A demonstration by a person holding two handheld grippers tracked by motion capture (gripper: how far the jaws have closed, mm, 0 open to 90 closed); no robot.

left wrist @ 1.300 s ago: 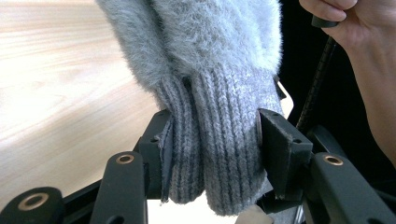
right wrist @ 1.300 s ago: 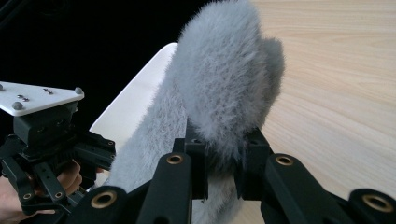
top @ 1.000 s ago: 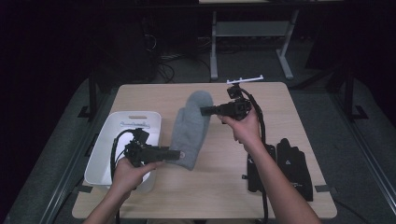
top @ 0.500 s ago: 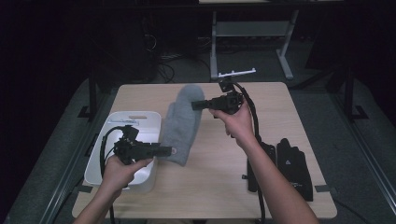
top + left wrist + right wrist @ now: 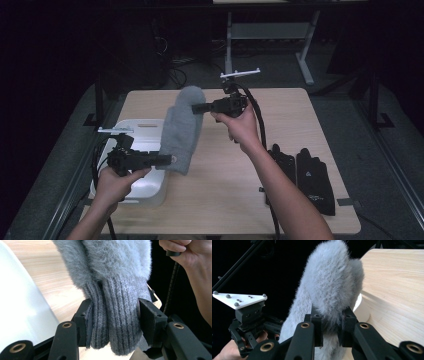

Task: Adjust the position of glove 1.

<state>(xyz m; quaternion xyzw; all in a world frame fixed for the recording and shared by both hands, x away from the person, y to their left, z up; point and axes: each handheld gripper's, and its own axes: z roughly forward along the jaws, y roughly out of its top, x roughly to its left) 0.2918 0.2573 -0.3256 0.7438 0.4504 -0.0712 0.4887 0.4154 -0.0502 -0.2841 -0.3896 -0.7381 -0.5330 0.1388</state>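
Fuzzy grey mitten [image 5: 180,131], ribbed cuff, stretched lengthwise in air above table

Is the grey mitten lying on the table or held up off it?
Held up: the grey mitten hangs stretched between the left gripper, clamped on its ribbed cuff, and the right gripper, pinching its fuzzy tip, above the table.

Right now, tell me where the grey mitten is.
In the high view the grey mitten hangs over the table, stretched between the left claw and right claw, beside the white bin.

Dark room, wooden table [image 5: 300,115] (grey floor [image 5: 350,95]).
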